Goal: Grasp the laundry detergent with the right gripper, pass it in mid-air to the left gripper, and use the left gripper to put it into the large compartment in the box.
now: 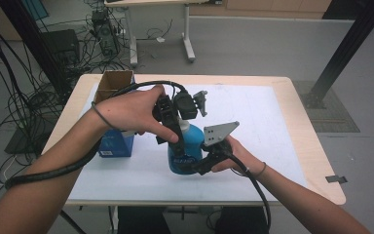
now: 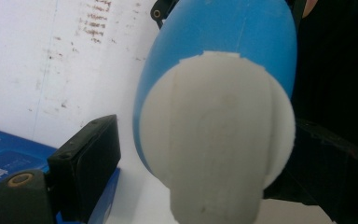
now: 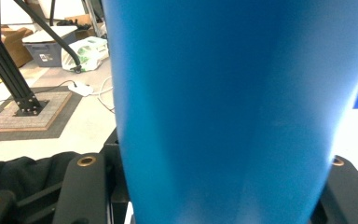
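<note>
**What you can't really make out here**

In your right gripper view the blue bottle (image 3: pixel 223 112) runs off the top and bottom edges, so you get no cap or base. In your left gripper view its white cap (image 2: pixel 219 140) is blurred and cut off at the bottom. From above, your left hand (image 1: pixel 131 114) hides the bottle's top, and the label print is too small to read.

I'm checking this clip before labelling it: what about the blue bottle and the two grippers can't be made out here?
- Blue bottle, high view: label print too small to read.
- Bottle's white cap, left gripper view: blurred; left gripper jaws flank it, but contact can't be told.
- Right gripper, right gripper view: jaws clamp the bottle; its body hides the table behind.
- Cardboard box, high view: contents hidden by its walls.
</note>
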A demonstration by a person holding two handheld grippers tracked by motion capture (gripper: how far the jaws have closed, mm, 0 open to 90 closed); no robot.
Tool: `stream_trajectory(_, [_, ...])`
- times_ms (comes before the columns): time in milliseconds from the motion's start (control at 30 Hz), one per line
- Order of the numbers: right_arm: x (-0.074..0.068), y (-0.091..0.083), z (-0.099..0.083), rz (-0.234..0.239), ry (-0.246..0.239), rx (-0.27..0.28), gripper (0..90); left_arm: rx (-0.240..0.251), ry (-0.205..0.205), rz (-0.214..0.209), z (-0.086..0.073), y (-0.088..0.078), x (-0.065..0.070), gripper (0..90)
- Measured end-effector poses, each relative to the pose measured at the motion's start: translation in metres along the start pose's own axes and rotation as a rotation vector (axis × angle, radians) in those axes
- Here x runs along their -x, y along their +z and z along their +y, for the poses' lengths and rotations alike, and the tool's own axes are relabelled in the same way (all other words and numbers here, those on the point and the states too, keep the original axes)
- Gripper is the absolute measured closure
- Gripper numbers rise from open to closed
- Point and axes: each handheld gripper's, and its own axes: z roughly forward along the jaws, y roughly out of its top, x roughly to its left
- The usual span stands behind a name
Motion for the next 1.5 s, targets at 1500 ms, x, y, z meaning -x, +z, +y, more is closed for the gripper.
stream_trajectory(1500, [0.001,0.003,0.005,0.075,-0.027,-0.012,40.4,-0.071,0.155,0.021,0.014,0.001,0.01,15.9])
